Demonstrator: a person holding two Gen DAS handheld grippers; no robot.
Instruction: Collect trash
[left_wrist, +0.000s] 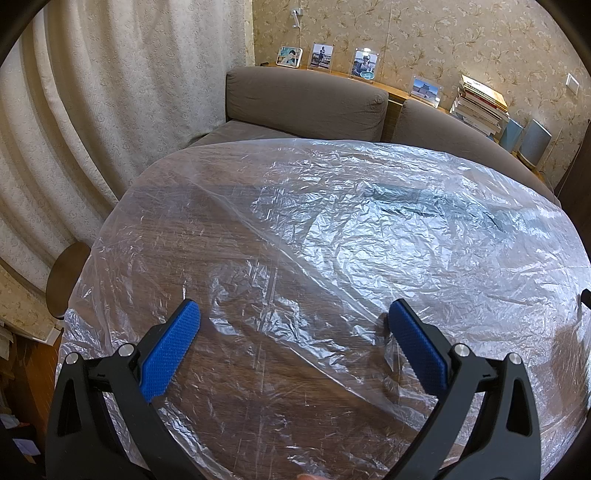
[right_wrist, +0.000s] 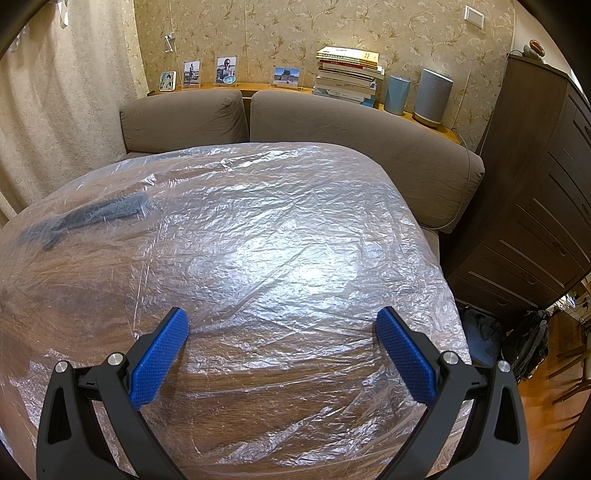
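Both tools, left tool (left_wrist: 293, 314) and right tool (right_wrist: 280, 321), gape empty over the film (left_wrist: 332, 229): light, slippery, crinkly; likely best pinched at a raised crease.

One table (right_wrist: 92, 288) under one clear plastic sheet (right_wrist: 295, 240), one dark object (right_wrist: 88, 216) lying on it — behind, two sofa cushions (right_wrist: 184, 116), four photo frames (right_wrist: 226, 70), one book stack (right_wrist: 347, 75) and two speakers (right_wrist: 432, 96).

Bright, sharp fisheye views with bowed edges; glare whitens the plastic sheet (right_wrist: 303, 251).
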